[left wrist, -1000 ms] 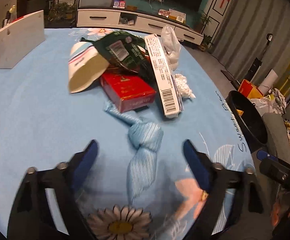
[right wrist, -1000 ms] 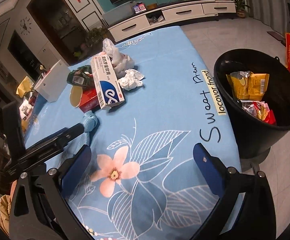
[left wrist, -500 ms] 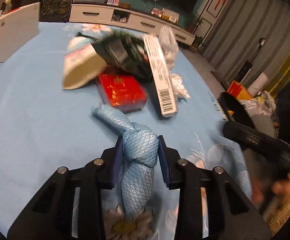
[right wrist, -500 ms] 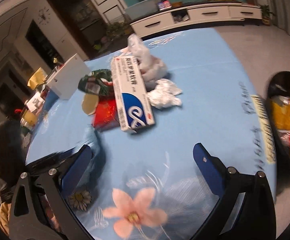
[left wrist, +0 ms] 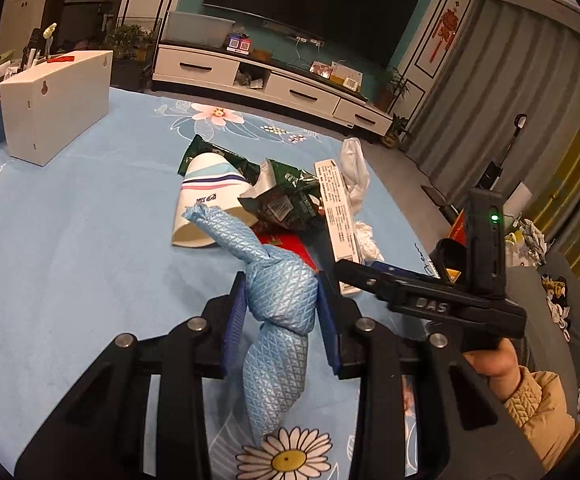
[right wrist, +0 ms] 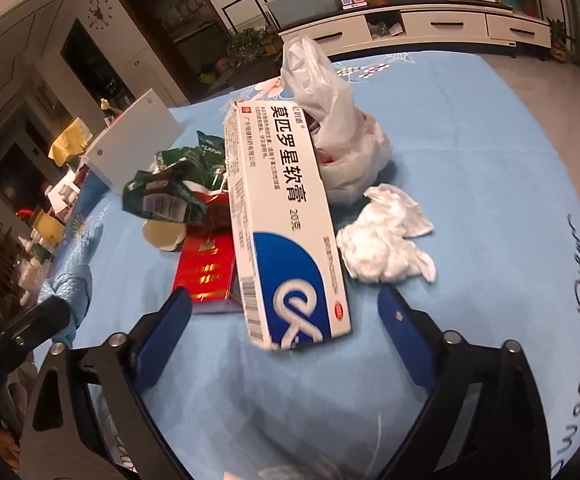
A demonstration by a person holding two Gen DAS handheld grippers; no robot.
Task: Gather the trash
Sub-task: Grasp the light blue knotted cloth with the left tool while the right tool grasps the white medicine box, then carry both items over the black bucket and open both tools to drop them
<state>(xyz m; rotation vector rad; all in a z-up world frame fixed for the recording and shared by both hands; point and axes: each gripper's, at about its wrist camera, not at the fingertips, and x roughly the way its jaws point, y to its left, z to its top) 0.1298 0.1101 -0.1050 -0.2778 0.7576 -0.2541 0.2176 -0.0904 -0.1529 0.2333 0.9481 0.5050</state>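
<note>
**Knotted blue cloth pinched, ointment box waiting**

The left tool [left wrist: 284, 312] was pinching a knotted blue cloth [left wrist: 280, 304], its blue pads pressed against either side of the fat knot. The cloth had a quilted, diamond-embossed weave with a slight sheen; one frayed tail rose up and away toward the far left, the other hung down toward the daisy print on the bench [left wrist: 70, 240], which was covered in a soft pale-blue flowered fabric.

Just beyond the knot lay the heap of rubbish: a paper cup [left wrist: 206, 208] on its side, white with teal and navy stripes, its open mouth facing near; a crinkled dark-green foil wrapper [left wrist: 286, 200] draped over it; a flat glossy red packet [left wrist: 286, 242] underneath; and a long narrow cardboard box [left wrist: 338, 216] leaning across the right of the pile.

The right tool [right wrist: 286, 316] stood spread wide, gripping nothing, its blue fingers on either side of the near end of that box, not touching it. The box showed a white face with a rounded blue patch. To its right sat a crumpled white tissue [right wrist: 386, 236], and farther off a limp translucent plastic bag [right wrist: 330, 120]. A rigid white box [left wrist: 56, 100] stood at the far left.
</note>
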